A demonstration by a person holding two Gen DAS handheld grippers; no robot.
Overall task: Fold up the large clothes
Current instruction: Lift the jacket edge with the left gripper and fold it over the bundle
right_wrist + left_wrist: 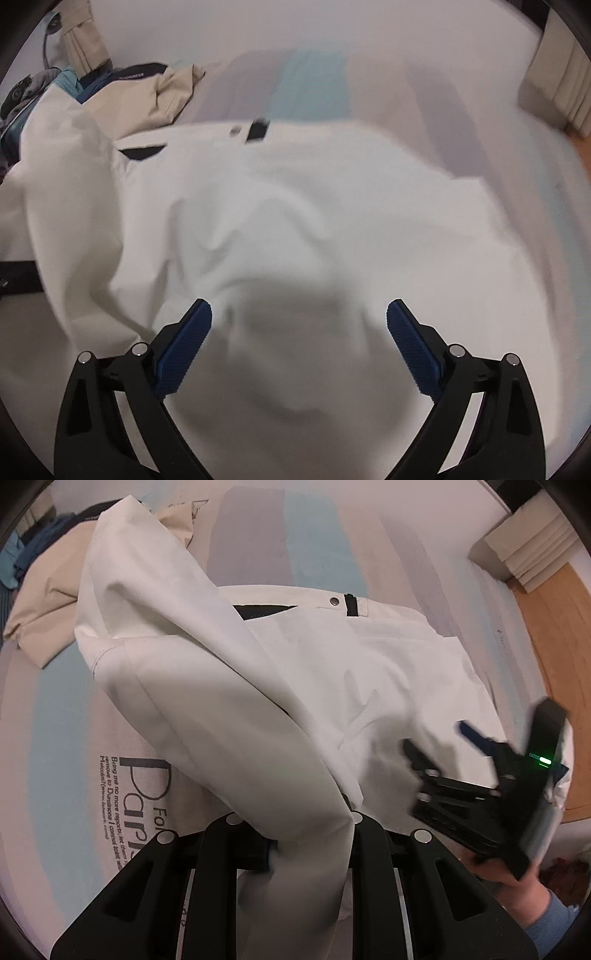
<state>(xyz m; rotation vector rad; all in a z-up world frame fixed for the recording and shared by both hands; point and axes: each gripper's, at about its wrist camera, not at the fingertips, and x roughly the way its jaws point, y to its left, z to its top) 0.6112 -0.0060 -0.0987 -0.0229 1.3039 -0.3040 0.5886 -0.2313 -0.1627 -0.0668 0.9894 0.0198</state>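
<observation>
white jacket (369, 672): 1 | beige garment (48, 602): 1 | hand-held gripper (299, 336): 2

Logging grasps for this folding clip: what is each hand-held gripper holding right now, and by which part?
The left hand-held gripper is shut on the white fabric jacket, pinching a lifted sleeve-like flap. The right hand-held gripper is open over it, holding nothing.

My rig's all matte black linkage arms with shiny silver pivot pins; the right claw (299, 347) has ribbed blue pads (183, 350), plus a green LED, and my light-blue cuff.
</observation>
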